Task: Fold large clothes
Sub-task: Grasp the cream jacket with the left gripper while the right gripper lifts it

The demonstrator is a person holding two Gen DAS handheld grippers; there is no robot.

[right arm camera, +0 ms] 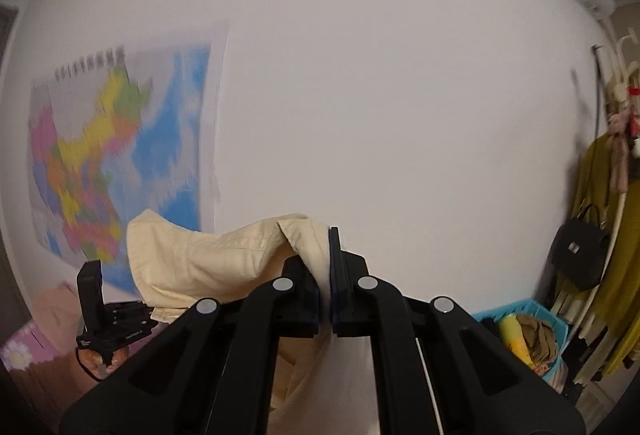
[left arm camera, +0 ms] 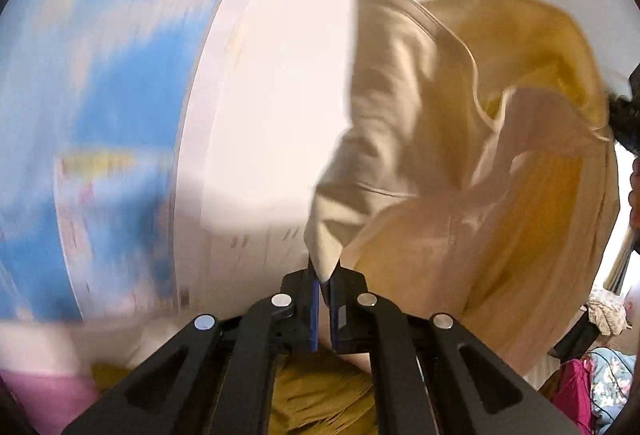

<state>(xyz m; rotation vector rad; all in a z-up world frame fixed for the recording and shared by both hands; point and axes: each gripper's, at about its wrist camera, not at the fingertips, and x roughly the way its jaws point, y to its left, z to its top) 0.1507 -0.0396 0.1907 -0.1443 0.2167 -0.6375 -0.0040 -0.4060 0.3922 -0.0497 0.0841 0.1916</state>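
Two grippers are recorded, each pinching one large pale cream garment of thin woven cloth (left arm camera: 460, 155). The left gripper (left arm camera: 324, 275) is pressed together on a pointed corner of the fabric, which rises from the jaws toward 1 o'clock and billows across the right half of the left wrist view. The right gripper (right arm camera: 326, 267) is likewise clamped on a bunched fold, from which the cloth (right arm camera: 208, 259) drapes toward 9 o'clock, where the other gripper is seen at 8 o'clock from the jaws. The garment is thus held aloft between both tools, in front of a white wall (right arm camera: 380, 95) with a coloured wall map (right arm camera: 120, 155). Handling is judged as follows: light, soft and limp, with no stiffness of its own; light is passed through it, so a thin weave is inferred. Not fragile; slip at the pads is judged possible, since only a small tip is caught on the left. Hold is best taken at corners or along a seamed hem, where doubled layers give the pads more to bite. A blue plastic laundry basket (right arm camera: 520, 319) is noted at 4 o'clock in the right wrist view.
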